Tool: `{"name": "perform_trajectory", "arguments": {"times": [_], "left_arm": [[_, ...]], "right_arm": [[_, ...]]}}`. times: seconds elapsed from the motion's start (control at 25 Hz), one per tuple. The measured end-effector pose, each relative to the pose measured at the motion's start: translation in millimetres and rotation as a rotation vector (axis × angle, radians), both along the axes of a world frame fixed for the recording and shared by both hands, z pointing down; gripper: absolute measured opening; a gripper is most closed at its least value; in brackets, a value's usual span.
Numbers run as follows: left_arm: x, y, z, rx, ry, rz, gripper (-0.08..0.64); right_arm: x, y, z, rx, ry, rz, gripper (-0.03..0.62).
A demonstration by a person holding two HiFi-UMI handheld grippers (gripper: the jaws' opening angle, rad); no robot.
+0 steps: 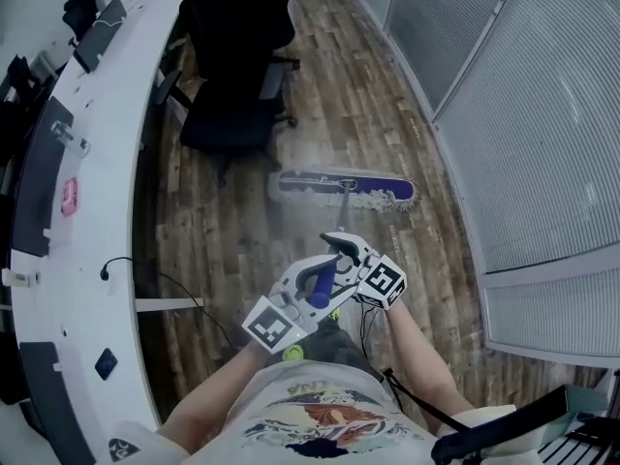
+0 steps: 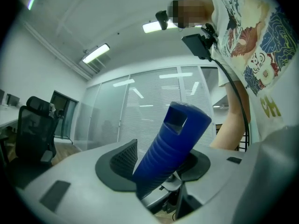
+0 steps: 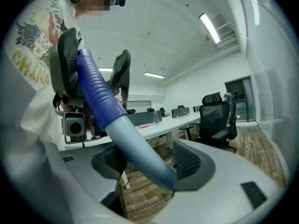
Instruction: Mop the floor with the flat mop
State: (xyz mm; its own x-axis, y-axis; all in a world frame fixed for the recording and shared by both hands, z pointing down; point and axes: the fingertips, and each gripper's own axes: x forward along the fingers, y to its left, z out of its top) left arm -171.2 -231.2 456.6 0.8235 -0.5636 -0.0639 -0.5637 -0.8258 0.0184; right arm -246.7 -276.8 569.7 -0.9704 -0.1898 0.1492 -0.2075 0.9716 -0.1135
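Observation:
In the head view the flat mop's head, purple with a pale fringe, lies flat on the wood floor ahead of me. Its thin pole rises back toward my hands. My left gripper is shut on the ribbed blue handle grip at the pole's upper end. The left gripper view shows that blue handle grip standing between the two pads. My right gripper sits just below on the pole. In the right gripper view the pale blue pole is clamped between the dark pads.
A long curved white desk with monitors runs down the left. Two black office chairs stand beside it, just beyond the mop head. A glass wall with blinds bounds the right. A black cable trails on the floor under the desk.

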Motion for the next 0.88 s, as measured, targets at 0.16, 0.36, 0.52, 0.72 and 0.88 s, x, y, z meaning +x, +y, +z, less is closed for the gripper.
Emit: {"name": "perform_trajectory", "arguments": {"times": [0.16,0.36,0.52,0.72,0.88], "left_arm": [[4.6,-61.3,-3.2,0.014,-0.02,-0.037,0.206],[16.1,-73.3,19.5,-0.023,-0.14,0.016,0.203],[31.3,-62.2,20.8,0.009,-0.167,0.049,0.194],[39.5,-24.7,20.8,0.036,-0.196,0.091,0.186],[36.3,29.1,23.7,0.047,-0.203,0.122,0.186]], "right_arm": [[5.2,-57.7,-4.6,0.008,0.008,-0.035,0.262],[10.1,-72.5,10.4,-0.011,0.053,-0.053,0.262],[24.1,-65.9,16.5,-0.021,0.062,-0.017,0.261],[29.5,-32.6,12.5,-0.035,0.062,0.046,0.261],[26.9,17.8,14.9,-0.042,0.061,0.092,0.259]]}}
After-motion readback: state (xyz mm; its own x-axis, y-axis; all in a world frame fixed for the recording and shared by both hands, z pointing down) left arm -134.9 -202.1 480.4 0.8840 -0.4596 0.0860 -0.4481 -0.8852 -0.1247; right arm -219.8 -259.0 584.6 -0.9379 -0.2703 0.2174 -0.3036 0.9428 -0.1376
